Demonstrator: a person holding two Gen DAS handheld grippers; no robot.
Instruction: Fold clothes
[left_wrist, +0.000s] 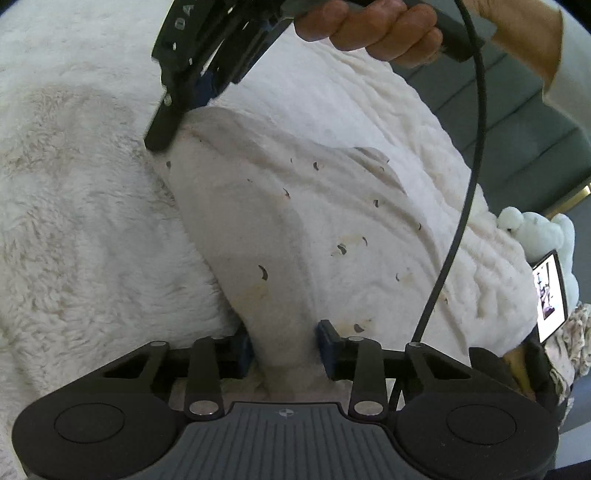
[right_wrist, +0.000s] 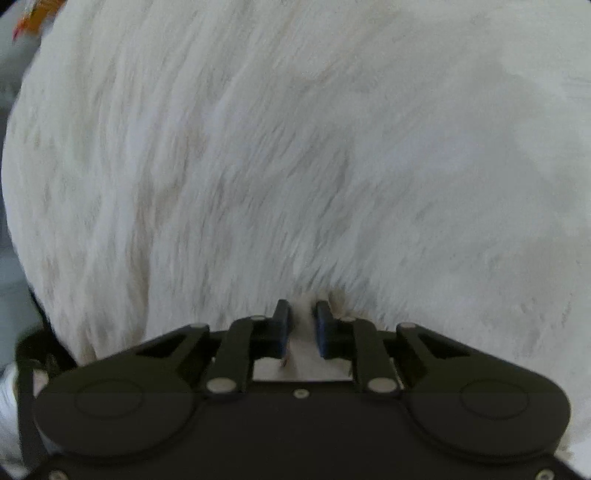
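Left gripper (left_wrist: 284, 347): closed on a bunched fold of the garment (left_wrist: 295, 229), a pale cloth with small dark marks. Right gripper (left_wrist: 162, 129), seen from the left camera: tips at the cloth's far corner; its own camera shows cloth pinched between its pads (right_wrist: 282, 325). Garment: stretched between both grippers over a fluffy white blanket (left_wrist: 74, 221). Handling, judged: light, soft, limp, likely to sag and wrinkle; best held at corners or hems, kept taut. Nearby: stuffed toy (left_wrist: 535, 229), phone (left_wrist: 550, 295)

black linkages | blue-padded fingers (left_wrist: 327, 338) | silver pivot screws | possibly white sleeve (left_wrist: 570, 74)
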